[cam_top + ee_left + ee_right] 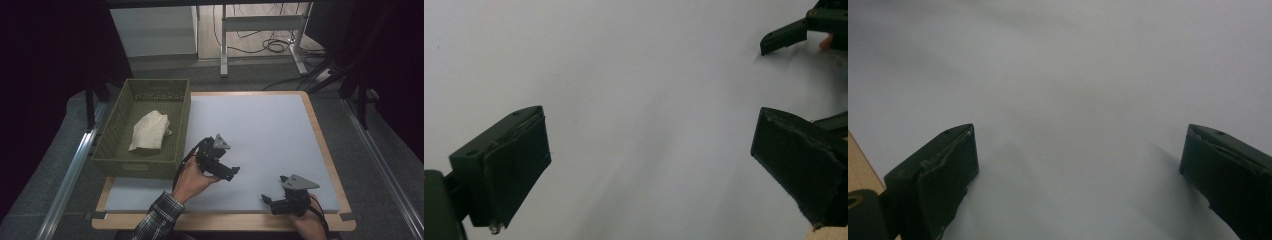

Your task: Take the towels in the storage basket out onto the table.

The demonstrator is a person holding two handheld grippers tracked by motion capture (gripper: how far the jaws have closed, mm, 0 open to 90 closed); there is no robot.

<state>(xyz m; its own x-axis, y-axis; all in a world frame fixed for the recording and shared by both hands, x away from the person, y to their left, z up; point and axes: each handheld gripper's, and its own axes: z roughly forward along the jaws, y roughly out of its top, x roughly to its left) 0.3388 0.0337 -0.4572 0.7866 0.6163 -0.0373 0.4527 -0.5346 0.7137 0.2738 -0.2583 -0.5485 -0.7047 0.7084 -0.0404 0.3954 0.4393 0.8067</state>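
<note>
At 9 o'clock of the left gripper (231, 171), the cloth (149, 131) is seen inside the basket (111, 134); both the left gripper and the right gripper (267, 200) are held with jaws spread, nothing gripped.

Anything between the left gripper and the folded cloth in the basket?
Yes: the green basket's near side wall. The cloth lies inside it, and the left gripper sits open over the white mat just outside that wall, jaws pointing away toward the right gripper. Nothing covers the cloth from above.
</note>
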